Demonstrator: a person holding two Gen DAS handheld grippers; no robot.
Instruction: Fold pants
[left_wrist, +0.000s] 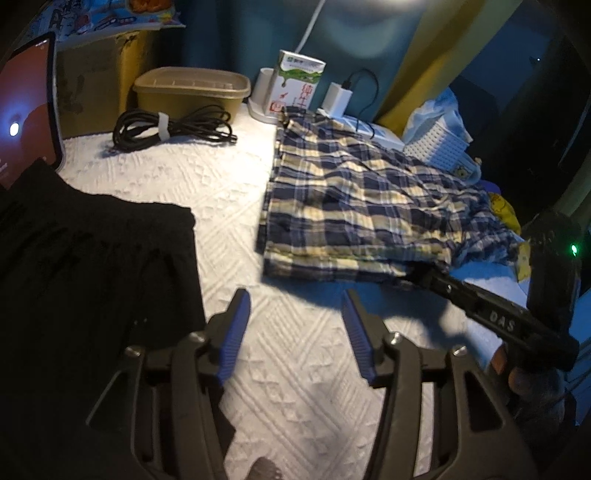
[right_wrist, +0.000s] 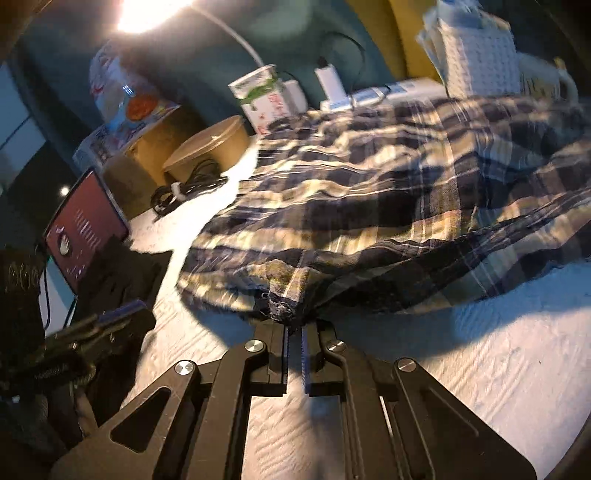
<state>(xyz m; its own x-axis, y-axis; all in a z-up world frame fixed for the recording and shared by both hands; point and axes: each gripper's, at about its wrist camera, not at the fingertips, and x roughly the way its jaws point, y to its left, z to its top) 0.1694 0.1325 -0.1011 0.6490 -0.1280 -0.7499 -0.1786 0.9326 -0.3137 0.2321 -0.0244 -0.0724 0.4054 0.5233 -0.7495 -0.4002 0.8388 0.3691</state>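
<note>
1. Our right gripper (right_wrist: 294, 330) has its jaws clamped on the near corner of the plaid pants (left_wrist: 354, 199), which lie on the white bed cover (left_wrist: 295, 387), reaching away toward the far clutter.
2. Our left gripper (left_wrist: 295, 332) hangs over bare cover, jaws apart, holding nothing.
3. The pants lie ahead and right of it; their near edge runs crosswise.
4. A black garment (left_wrist: 92, 277) lies left.

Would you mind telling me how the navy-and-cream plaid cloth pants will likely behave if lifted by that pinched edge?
The plaid cloth pants will probably droop: they already wrinkle and sag from the right gripper. They look thin, so likely light. The stacked layers may slide apart.
</note>
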